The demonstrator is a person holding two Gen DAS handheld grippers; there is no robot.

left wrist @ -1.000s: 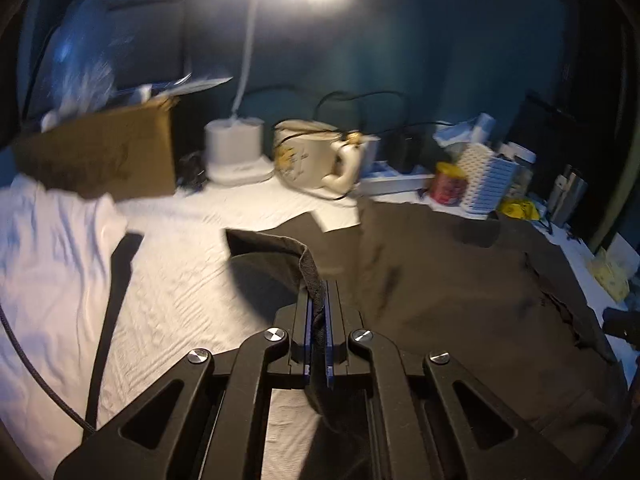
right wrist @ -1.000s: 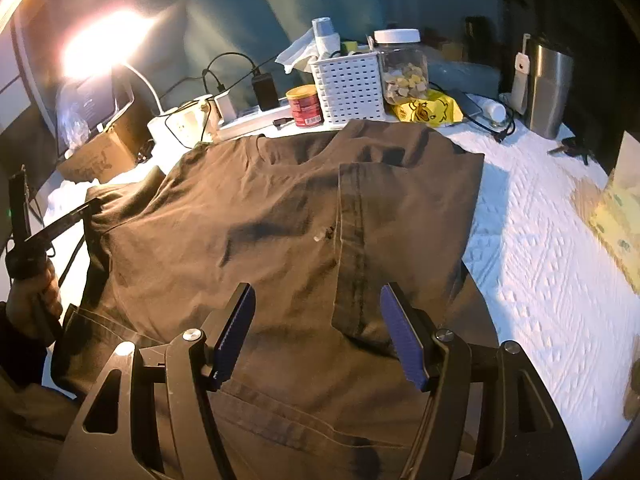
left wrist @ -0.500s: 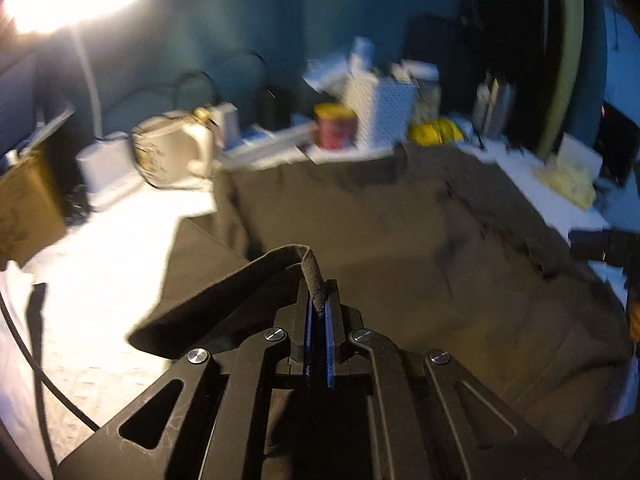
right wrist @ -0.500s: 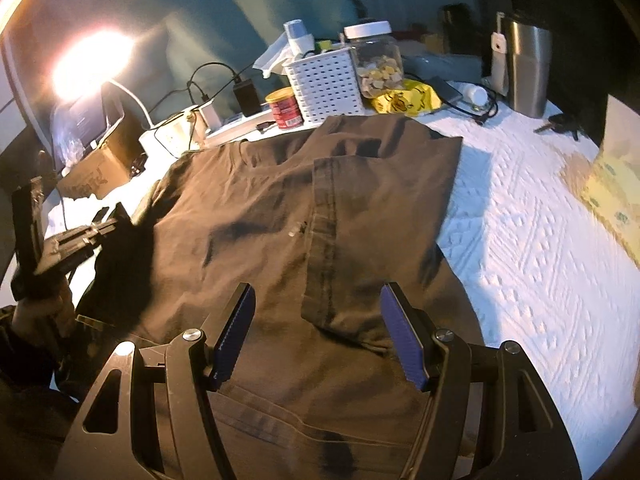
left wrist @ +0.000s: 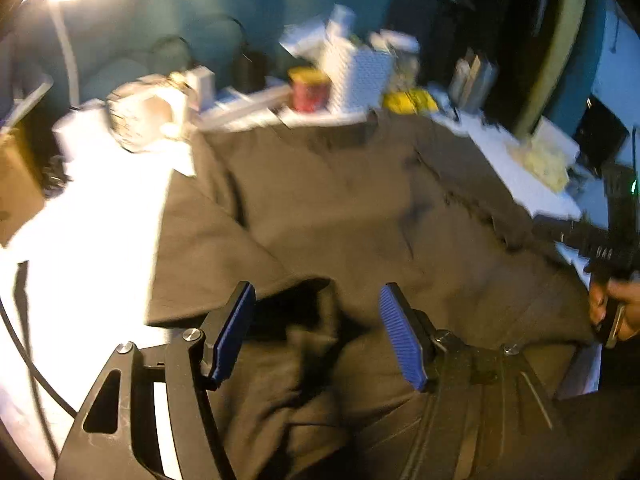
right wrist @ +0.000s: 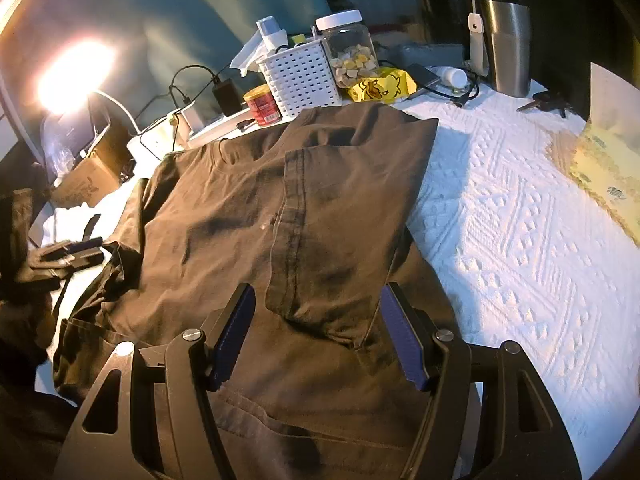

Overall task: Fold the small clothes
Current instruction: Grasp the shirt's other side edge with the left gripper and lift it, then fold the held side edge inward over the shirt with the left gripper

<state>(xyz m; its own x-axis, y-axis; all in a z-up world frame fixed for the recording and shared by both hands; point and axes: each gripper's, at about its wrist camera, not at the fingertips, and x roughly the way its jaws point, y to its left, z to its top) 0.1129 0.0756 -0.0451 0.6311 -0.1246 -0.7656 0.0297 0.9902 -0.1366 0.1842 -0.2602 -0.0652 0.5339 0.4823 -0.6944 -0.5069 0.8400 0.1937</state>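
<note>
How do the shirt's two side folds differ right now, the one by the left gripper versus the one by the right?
On the brown shirt, the right sleeve flap lies flat and squared over the body; the left side fold is bunched and rumpled. The left gripper, jaws just opened, has fabric between its fingers; the right gripper hovers open over its flap. Both are folded inward.

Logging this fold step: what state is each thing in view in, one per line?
Brown T-shirt: flat on the white bedspread, right side folded inward.
Left gripper: open, jaws just opened, fabric loose between them.
Right gripper: open, above the shirt.
Lamp: on.
Clear jar: lidded.
</note>
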